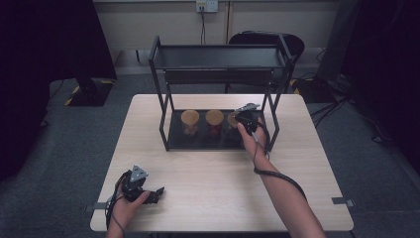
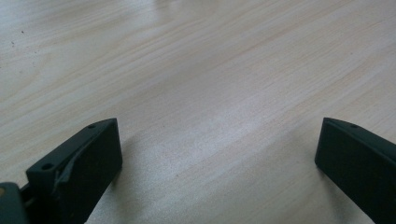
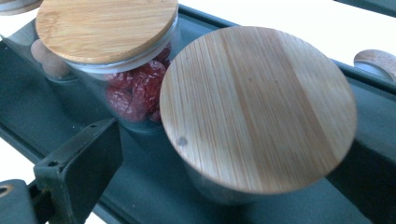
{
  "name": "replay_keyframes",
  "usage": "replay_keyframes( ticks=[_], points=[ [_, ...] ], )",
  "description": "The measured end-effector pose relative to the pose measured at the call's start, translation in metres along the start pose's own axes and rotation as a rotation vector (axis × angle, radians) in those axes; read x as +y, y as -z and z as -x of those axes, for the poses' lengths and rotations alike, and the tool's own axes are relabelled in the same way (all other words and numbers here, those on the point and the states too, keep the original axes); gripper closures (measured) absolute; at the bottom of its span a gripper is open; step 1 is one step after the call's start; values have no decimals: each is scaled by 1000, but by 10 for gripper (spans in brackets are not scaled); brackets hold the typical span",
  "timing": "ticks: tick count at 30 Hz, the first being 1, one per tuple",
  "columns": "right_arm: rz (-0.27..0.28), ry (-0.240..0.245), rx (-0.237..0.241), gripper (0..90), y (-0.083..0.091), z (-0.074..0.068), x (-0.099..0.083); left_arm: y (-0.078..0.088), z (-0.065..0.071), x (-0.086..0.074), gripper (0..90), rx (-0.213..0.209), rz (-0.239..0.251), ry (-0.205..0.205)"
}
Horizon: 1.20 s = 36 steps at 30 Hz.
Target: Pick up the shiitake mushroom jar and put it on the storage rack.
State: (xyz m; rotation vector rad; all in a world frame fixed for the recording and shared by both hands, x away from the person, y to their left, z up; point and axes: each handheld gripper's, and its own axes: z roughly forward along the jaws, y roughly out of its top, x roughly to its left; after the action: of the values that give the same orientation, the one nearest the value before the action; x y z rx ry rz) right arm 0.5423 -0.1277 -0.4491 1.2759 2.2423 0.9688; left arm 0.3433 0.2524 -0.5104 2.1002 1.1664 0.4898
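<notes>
**Third jar set down on the rack's bottom shelf**

The right gripper [image 1: 246, 115] reaches in under the black metal two-tier rack [image 1: 218, 57], jaws spread wide on either side of a glass jar with a round bamboo lid [image 3: 259, 109]. The pads look clear of it, so I judge it released. It stands upright on the dark lower shelf [image 3: 140, 186] at the right end of a row, just beside a bamboo-lidded jar of red dried fruit [image 3: 135, 93], likely to keep the line tidy. The left gripper [image 1: 153, 195] rests near the front left corner of the pale wooden desk [image 2: 210, 70], jaws apart and empty, out of the way.
</notes>
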Motion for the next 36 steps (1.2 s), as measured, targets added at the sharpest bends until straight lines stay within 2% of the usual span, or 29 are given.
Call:
replay_keyframes(
  ticks=[14,36],
  points=[
    [32,26,-18,8,23,-7,-2,0,0,0,2,0,0,0],
    [66,62,16,15,51,-28,-2,0,0,0,2,0,0,0]
  ],
)
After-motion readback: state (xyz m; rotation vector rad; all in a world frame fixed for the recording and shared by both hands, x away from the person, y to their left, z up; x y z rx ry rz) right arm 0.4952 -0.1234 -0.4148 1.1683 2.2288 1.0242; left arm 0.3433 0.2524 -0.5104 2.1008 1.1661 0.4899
